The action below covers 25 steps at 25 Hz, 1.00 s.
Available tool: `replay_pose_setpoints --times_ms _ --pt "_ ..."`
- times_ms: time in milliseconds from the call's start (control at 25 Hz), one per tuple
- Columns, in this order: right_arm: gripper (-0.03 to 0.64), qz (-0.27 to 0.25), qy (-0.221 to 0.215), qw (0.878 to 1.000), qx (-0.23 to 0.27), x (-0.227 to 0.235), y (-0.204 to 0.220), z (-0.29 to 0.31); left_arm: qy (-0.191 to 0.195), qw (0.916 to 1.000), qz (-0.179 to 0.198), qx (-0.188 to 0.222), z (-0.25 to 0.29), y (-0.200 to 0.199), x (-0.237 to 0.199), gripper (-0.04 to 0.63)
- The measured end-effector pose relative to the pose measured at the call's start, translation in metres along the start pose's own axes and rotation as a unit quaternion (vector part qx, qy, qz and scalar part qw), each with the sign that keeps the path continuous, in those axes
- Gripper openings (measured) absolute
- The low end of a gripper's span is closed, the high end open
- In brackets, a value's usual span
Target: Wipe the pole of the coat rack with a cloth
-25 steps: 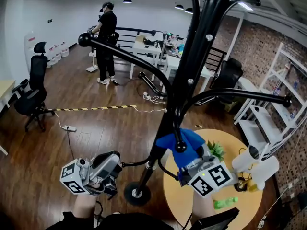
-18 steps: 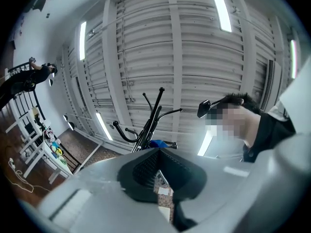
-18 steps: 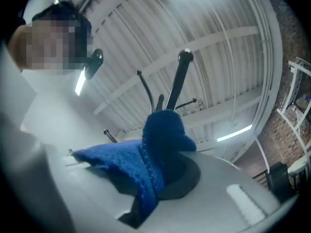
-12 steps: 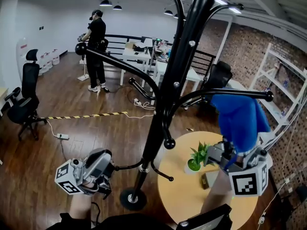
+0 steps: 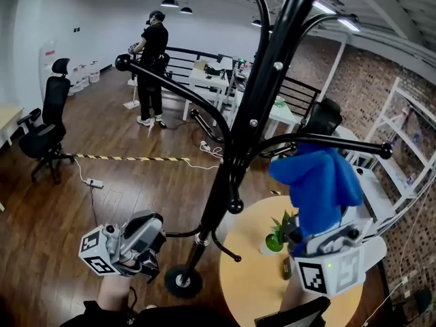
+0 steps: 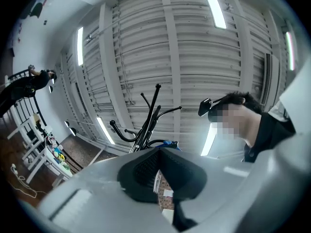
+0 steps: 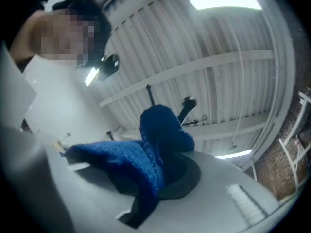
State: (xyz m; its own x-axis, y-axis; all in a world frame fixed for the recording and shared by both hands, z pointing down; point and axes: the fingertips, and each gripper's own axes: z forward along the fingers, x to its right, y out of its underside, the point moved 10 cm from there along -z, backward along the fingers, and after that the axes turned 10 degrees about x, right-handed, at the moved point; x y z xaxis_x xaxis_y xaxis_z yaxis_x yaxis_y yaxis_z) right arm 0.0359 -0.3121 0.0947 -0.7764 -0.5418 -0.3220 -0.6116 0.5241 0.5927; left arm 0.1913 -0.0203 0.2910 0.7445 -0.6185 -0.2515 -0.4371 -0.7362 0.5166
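The black coat rack pole (image 5: 231,162) rises from its round base (image 5: 180,281) on the wood floor, with hooked arms branching off. My right gripper (image 5: 315,236) is shut on a blue cloth (image 5: 317,182), which stands up right of the pole, under a long arm (image 5: 334,140); cloth and pole look apart. In the right gripper view the cloth (image 7: 158,140) bulges from the right gripper (image 7: 148,183). My left gripper (image 5: 144,236) hangs low left of the pole, beside a bottom hook (image 5: 178,235). In its own view the left gripper (image 6: 158,181) points up, pads together, holding nothing.
A round wooden table (image 5: 245,288) with a small potted plant (image 5: 276,236) stands right of the base. White shelving (image 5: 409,121) lines the brick wall. An office chair (image 5: 48,131), striped floor tape (image 5: 129,158), desks and a standing person (image 5: 153,63) are farther off.
My right gripper lifted the blue cloth from low beside the pole, swung it out to the right, and now sits lower and slightly nearer the pole. The left gripper hardly moved.
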Motion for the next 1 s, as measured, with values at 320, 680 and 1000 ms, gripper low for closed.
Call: replay_pose_setpoints --times_ms 320,680,1000 --pt "0.022 -0.082 -0.073 0.990 -0.094 -0.075 0.094 -0.013 -0.085 0.9956 0.037 -0.019 -0.031 -0.001 0.022 0.000" --pt "0.021 -0.141 -0.012 0.982 -0.125 -0.126 0.115 0.000 -0.042 0.9965 -0.047 -0.055 -0.058 -0.033 -0.042 0.000" --pt "0.023 -0.154 0.095 0.969 -0.169 -0.153 0.111 0.020 0.046 0.9805 -0.167 -0.094 -0.057 -0.071 -0.109 0.000"
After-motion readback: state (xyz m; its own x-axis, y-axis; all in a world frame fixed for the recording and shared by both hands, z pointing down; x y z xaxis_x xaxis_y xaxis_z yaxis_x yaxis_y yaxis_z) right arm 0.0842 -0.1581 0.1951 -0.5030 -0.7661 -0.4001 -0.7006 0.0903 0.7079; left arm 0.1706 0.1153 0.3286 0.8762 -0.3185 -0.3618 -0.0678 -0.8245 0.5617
